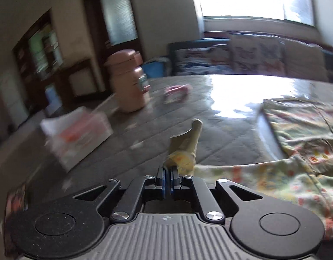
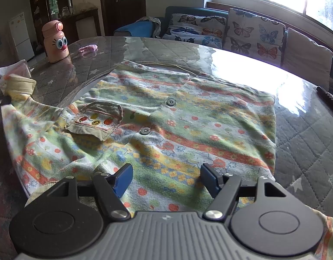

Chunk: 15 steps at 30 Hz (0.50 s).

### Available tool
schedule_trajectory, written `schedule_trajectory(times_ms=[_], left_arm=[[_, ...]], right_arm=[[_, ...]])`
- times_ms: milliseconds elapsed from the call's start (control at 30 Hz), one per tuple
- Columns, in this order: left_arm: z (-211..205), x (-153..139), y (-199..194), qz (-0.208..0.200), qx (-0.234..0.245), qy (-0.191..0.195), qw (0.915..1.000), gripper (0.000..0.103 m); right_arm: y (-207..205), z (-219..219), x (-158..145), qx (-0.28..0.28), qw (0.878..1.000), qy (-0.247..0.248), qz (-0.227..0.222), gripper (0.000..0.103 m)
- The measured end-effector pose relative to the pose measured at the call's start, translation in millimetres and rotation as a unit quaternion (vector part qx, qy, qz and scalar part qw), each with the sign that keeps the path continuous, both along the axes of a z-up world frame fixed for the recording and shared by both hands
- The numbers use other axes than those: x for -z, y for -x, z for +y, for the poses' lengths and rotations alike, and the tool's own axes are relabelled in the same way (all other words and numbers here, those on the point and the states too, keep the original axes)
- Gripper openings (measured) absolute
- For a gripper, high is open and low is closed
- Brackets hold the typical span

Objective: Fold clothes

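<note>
A small patterned shirt [image 2: 166, 119] lay spread front-up on the quilted counter [image 2: 307, 130], one sleeve lifted.

The shirt was soft cotton printed in bands of green, orange, yellow and pale blue, with little flowers and mushrooms. Two dark round buttons [image 2: 171, 102] ran down its front placket. A khaki chest pocket [image 2: 97, 120], stitched in red and decorated with small colourful shapes, sat on the left of the picture, its flap slightly raised. The body lay mostly flat, with some wrinkles toward the near edge. The sleeve, ending in a beige cuff [image 1: 188, 138], was raised off the counter, pinched in the left gripper [image 1: 168, 176].
</note>
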<state>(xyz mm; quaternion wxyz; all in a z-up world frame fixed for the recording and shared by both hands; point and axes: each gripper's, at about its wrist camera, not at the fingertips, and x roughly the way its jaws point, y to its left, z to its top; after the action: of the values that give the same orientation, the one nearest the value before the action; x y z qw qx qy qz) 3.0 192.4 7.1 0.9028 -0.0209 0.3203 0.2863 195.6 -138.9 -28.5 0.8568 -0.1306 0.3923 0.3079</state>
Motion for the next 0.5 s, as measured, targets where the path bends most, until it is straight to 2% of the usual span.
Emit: schedule_trajectory(times_ms=[100, 167, 233, 267, 400, 500], left_arm=[[9, 9, 13, 0.012, -0.030, 0.024, 0.9992, 0.011], [11, 13, 19, 0.019, -0.044, 0.027, 0.9985, 0.016], [14, 13, 24, 0.014, -0.054, 0.029, 0.9980, 0.029], [16, 12, 25, 0.012, -0.057, 0.028, 0.9979, 0.030], [24, 8, 22, 0.006, -0.054, 0.025, 0.9982, 0.034], [27, 13, 11, 0.031, -0.054, 0.014, 0.9980, 0.030]], right_arm=[[0, 0, 0, -0.002, 1.000, 0.001, 0.000, 0.071], [1, 0, 0, -0.002, 1.000, 0.001, 0.000, 0.071], [0, 0, 0, -0.002, 1.000, 0.001, 0.001, 0.071], [0, 0, 0, -0.002, 1.000, 0.001, 0.001, 0.071], [4, 2, -4, -0.006, 1.000, -0.004, -0.001, 0.071], [10, 6, -5, -0.011, 1.000, -0.009, -0.001, 0.071]])
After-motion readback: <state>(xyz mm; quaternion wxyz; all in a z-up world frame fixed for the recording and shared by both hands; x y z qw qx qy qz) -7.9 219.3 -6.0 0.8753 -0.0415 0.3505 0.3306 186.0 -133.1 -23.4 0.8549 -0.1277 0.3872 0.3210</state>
